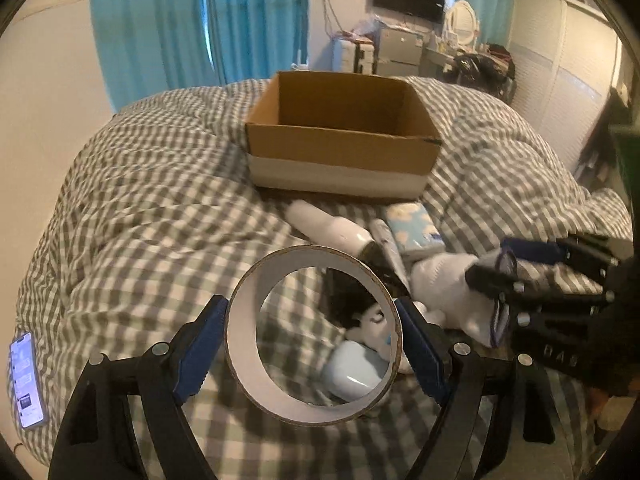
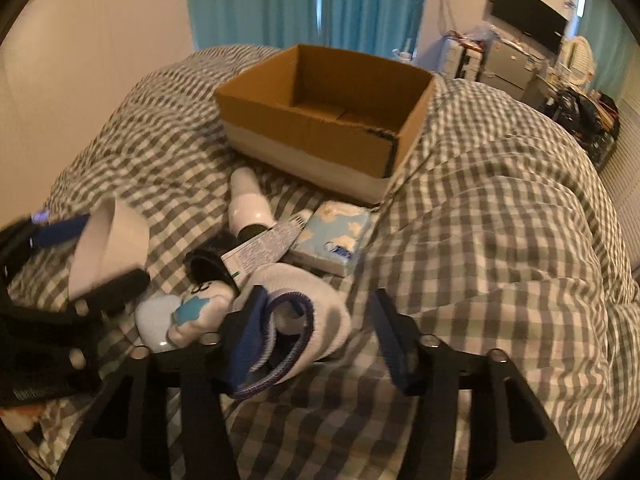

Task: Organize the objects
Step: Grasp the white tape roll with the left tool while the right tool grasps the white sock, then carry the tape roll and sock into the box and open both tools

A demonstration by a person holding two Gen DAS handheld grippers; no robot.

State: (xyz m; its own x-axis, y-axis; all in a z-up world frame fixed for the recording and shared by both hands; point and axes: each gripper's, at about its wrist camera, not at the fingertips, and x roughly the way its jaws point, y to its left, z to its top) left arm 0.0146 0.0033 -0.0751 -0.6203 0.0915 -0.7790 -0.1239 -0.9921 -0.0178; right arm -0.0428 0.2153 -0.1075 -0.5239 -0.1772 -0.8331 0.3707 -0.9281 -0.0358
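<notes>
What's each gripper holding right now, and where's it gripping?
Left gripper clamps the tape roll across its outer sides. Right gripper is open around the white sock's cuff, not clamped.

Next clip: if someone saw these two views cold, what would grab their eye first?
Probably the white tape roll, clamped between the blue pads of the left claw right in front of its camera. Next, the open cardboard box, empty as far as visible, on the checked duvet. Then the white sock at the open right claw, one finger inside its cuff.
</notes>
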